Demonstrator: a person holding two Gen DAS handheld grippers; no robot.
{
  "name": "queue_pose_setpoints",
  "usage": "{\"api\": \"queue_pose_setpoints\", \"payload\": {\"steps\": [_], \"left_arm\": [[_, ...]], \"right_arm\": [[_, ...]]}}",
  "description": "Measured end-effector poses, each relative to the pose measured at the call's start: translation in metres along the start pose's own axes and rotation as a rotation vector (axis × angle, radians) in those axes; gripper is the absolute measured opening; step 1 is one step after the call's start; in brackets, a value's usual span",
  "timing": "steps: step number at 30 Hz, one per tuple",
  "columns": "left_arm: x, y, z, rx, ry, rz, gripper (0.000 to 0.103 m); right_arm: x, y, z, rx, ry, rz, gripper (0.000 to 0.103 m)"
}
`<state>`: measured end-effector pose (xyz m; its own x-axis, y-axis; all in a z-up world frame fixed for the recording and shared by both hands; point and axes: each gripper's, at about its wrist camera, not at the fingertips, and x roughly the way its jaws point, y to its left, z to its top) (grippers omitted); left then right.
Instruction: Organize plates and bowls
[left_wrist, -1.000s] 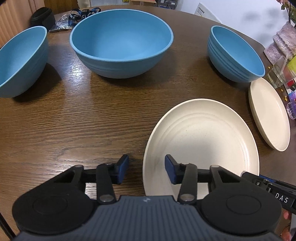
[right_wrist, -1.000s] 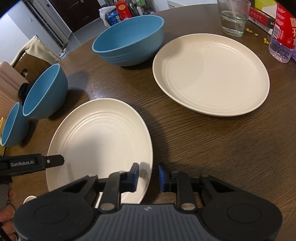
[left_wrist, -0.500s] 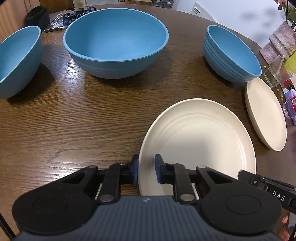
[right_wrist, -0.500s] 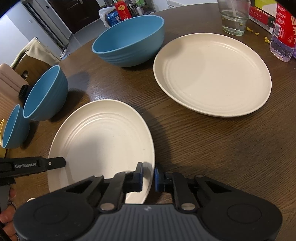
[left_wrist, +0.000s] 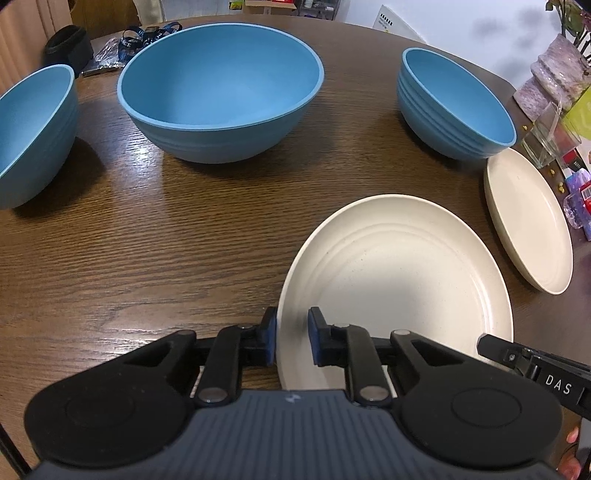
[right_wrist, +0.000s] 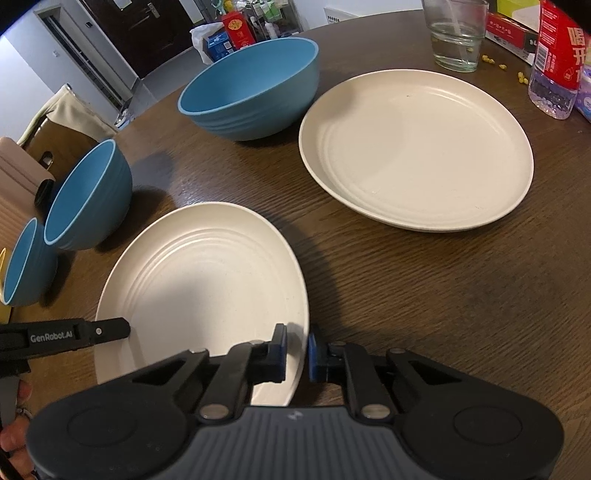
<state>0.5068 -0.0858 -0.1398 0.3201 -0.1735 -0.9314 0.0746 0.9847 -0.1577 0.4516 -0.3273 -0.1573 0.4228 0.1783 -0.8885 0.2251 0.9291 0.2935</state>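
A small cream plate (left_wrist: 399, 280) (right_wrist: 207, 280) lies on the wooden table (left_wrist: 147, 258). My left gripper (left_wrist: 291, 339) is shut on its left rim, one blue pad outside the edge and one inside. My right gripper (right_wrist: 295, 350) is shut on the opposite rim in the same way. Each gripper shows in the other's view, the right gripper (left_wrist: 532, 369) and the left gripper (right_wrist: 74, 336). A larger cream plate (left_wrist: 528, 221) (right_wrist: 417, 155) rests to the right. Three blue bowls stand beyond: a big one (left_wrist: 221, 88) (right_wrist: 88, 195), a left one (left_wrist: 33, 133) (right_wrist: 22, 262), a right one (left_wrist: 454, 103) (right_wrist: 251, 92).
A drinking glass (right_wrist: 456, 33), a red-labelled bottle (right_wrist: 557, 62) and boxes crowd the table edge past the large plate. Lanyards and a black pouch (left_wrist: 68, 48) lie at the far left. Bare wood lies between the small plate and the bowls.
Both grippers closed from open onto the small plate's opposite rims. The plate stays on the table, and neither hand has shifted.
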Motion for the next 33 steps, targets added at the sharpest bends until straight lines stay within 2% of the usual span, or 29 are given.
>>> {"api": "queue_pose_setpoints", "payload": {"steps": [33], "left_arm": [[-0.030, -0.041, -0.039, -0.065, -0.072, 0.026, 0.018]], "right_arm": [[-0.033, -0.035, -0.004, -0.070, -0.036, 0.050, 0.011]]}}
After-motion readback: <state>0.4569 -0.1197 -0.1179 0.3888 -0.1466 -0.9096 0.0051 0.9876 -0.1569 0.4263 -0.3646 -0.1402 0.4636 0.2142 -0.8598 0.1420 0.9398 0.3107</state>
